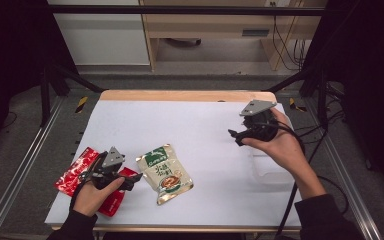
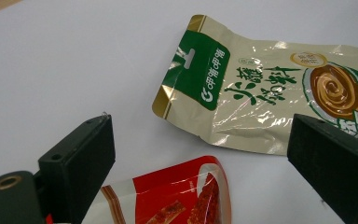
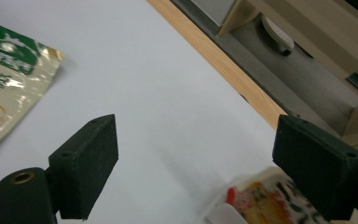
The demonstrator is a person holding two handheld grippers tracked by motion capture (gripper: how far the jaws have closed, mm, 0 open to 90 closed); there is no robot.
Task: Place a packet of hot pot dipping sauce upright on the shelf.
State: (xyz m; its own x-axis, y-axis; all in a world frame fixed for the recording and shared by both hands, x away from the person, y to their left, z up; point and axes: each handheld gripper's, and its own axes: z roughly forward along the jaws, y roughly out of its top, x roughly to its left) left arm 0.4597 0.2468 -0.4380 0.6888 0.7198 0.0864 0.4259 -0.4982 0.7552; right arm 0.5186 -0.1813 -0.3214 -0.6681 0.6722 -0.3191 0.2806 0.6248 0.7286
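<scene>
A beige pouch with a green top lies flat near the table's front, left of centre. Beside it a red snack packet lies under my left hand. My left gripper hovers over the red packet, jaws wide open and pointing at the pouch. In the left gripper view the pouch lies ahead and the red packet just below the open left gripper. My right gripper is held above the table's right side, open with nothing between its jaws. The right gripper faces bare white sheet, with the pouch at far left.
A white sheet covers the table, with a wooden edge at the back. A clear plastic tub sits under my right forearm. A blurred item with red and orange print lies low in the right gripper view. Metal frame rails flank the table.
</scene>
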